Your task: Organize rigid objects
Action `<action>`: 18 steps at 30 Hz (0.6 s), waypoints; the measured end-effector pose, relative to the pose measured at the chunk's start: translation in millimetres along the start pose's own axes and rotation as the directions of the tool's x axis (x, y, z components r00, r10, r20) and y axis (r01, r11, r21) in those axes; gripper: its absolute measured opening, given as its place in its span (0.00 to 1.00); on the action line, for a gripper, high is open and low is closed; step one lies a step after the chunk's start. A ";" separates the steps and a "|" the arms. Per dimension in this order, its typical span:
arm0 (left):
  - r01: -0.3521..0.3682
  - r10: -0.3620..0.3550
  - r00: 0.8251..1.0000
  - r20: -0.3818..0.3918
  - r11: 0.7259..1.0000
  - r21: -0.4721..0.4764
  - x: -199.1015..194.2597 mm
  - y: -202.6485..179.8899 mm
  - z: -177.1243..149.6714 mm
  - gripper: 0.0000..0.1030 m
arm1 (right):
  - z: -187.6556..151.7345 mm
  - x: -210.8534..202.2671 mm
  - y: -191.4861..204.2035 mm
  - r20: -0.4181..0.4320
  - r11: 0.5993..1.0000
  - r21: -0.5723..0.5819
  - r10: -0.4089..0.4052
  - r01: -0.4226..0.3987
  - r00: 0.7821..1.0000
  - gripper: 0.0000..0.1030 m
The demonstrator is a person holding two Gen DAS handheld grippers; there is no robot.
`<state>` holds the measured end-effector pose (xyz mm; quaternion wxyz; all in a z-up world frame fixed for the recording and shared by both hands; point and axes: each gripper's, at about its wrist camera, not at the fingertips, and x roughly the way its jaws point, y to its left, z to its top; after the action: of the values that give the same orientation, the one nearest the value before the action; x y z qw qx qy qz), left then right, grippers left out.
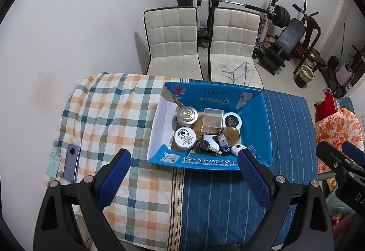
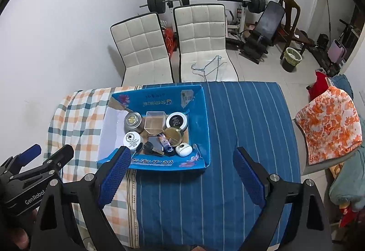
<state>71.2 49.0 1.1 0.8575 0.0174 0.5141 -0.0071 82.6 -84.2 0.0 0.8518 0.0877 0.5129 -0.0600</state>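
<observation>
A blue cardboard box (image 1: pixel 260 123) (image 2: pixel 200 123) sits on the table and holds several small rigid items: a silver tin (image 1: pixel 187 116) (image 2: pixel 134 122), a white round jar (image 1: pixel 184 137) (image 2: pixel 131 139), a clear plastic cube (image 1: pixel 211 123) (image 2: pixel 155 124), a black-lidded jar (image 1: pixel 232 121) (image 2: pixel 176 120), a gold tin (image 1: pixel 230 135) (image 2: pixel 173 135), a key fob with key (image 1: pixel 206 147) (image 2: pixel 151 148) and a white oval case (image 2: pixel 183 149). My left gripper (image 1: pixel 183 171) is open and empty, above the table just in front of the box. My right gripper (image 2: pixel 181 171) is open and empty, in front of the box's right part.
A purple phone (image 1: pixel 71 163) and a pale green card (image 1: pixel 53 164) lie on the checked cloth at the left. Two white chairs (image 1: pixel 173 45) (image 2: pixel 200 45) stand behind the table, one with wire hangers (image 1: pixel 237 71). Gym gear fills the back. Orange patterned cloth (image 2: pixel 330 123) hangs at right.
</observation>
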 end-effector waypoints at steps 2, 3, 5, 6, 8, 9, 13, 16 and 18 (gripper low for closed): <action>0.000 0.000 1.000 -0.002 1.000 0.000 1.8 1.1 0.1 0.93 | -0.6 1.7 -0.9 -0.003 1.000 0.002 -0.002 0.002 1.000 0.90; 0.000 0.000 1.000 -0.004 1.000 0.001 1.9 1.0 0.1 0.93 | -1.1 2.6 -1.4 -0.004 1.000 0.002 -0.002 0.002 1.000 0.90; 0.003 -0.003 1.000 -0.007 1.000 0.000 3.5 1.3 -0.4 0.93 | -2.1 5.1 -1.7 -0.009 1.000 0.003 -0.002 0.002 1.000 0.90; 0.002 -0.002 1.000 -0.013 1.000 -0.002 4.9 1.6 -0.8 0.93 | -2.1 6.0 -2.1 -0.011 1.000 0.004 -0.002 0.002 1.000 0.90; 0.004 -0.004 1.000 -0.022 1.000 -0.003 8.5 1.9 -1.8 0.93 | -3.0 10.1 -3.5 -0.021 1.000 0.011 -0.002 0.002 1.000 0.90; 0.003 -0.003 1.000 -0.026 1.000 -0.003 9.8 1.8 -2.4 0.93 | -3.0 10.7 -4.0 -0.024 1.000 0.013 -0.001 0.002 1.000 0.90; 0.002 -0.002 1.000 -0.029 1.000 -0.004 12.2 1.7 -3.4 0.93 | -4.3 12.8 -4.8 -0.024 1.000 0.009 -0.011 0.011 1.000 0.90; 0.001 -0.001 0.999 -0.032 1.000 -0.003 12.3 2.1 -3.9 0.93 | -5.8 15.1 -6.3 -0.031 1.000 0.003 -0.015 0.015 0.999 0.90; 0.000 0.000 1.000 -0.031 1.000 -0.002 12.4 2.3 -3.9 0.93 | -7.5 16.7 -6.9 -0.034 1.000 0.002 -0.019 0.019 0.999 0.90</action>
<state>73.7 51.5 -11.6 0.8495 0.0166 0.5273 -0.0064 82.5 -89.6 -18.7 0.8422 0.0850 0.5281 -0.0674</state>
